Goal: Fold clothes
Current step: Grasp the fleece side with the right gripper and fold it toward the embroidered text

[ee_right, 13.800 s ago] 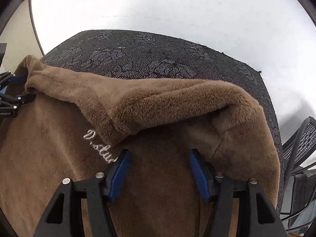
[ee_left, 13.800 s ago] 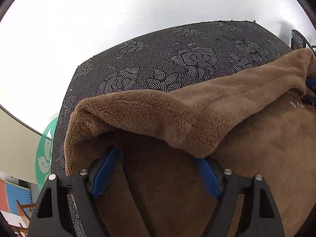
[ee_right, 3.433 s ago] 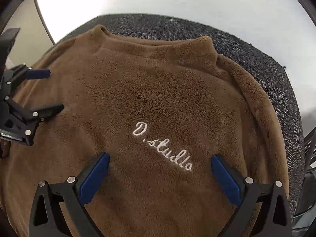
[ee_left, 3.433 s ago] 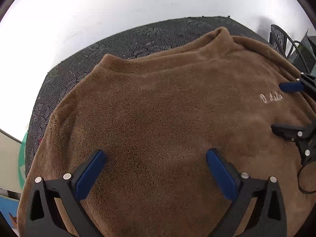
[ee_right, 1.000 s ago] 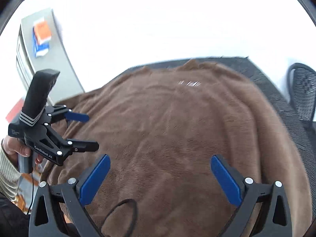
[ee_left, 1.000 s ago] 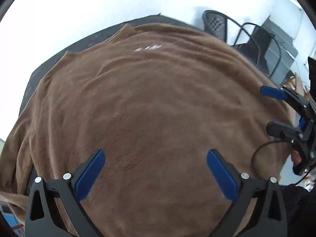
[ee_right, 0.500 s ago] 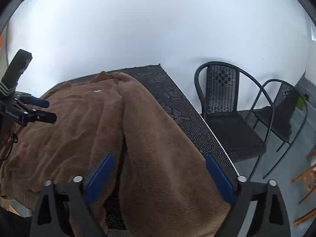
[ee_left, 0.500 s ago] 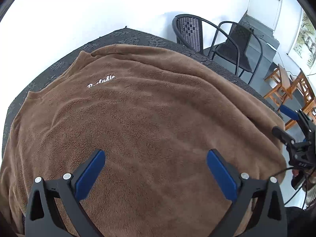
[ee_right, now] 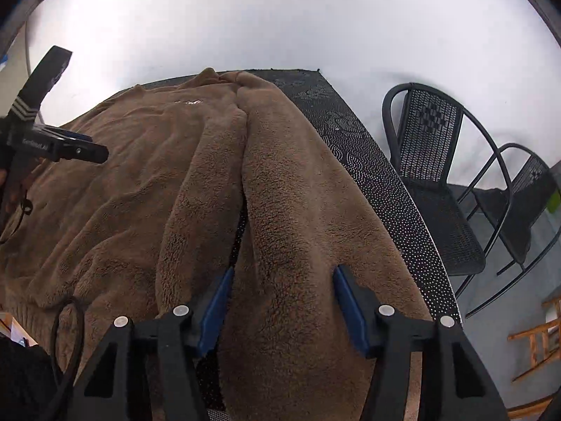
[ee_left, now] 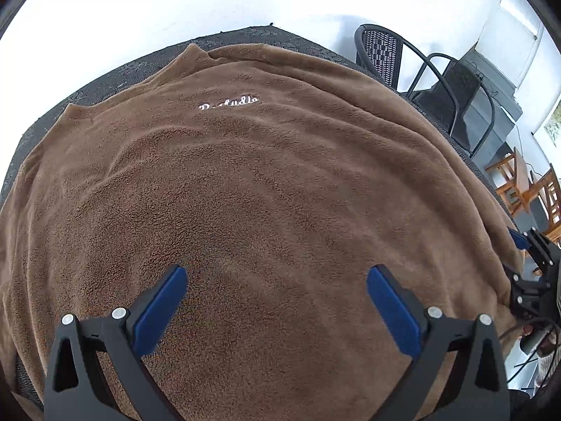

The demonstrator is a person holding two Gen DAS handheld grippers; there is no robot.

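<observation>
Risk one: right gripper (ee_right: 280,301) jaws closing astride the sleeve (ee_right: 298,210), pads not yet pressing; thick pile could bunch so it pinches only the top layer, or nips the tablecloth (ee_right: 368,161) showing in the gap beside the sleeve. Sleeve runs along the table's right edge and hangs over the near one, so a weak pinch likely lets it slide off. Risk three: cable (ee_right: 66,319) lies on the fleece at near left and could snag a fold. Left gripper (ee_left: 277,301) spread wide over the sweater (ee_left: 263,193) body, nothing between the pads. Sweater lies flat, logo side up, collar far, covering most of the table. Surface is dark cloth with a dotted floral print. Room: white wall behind, two black mesh chairs (ee_right: 438,175) at right, wooden furniture (ee_left: 526,182) further off at right
</observation>
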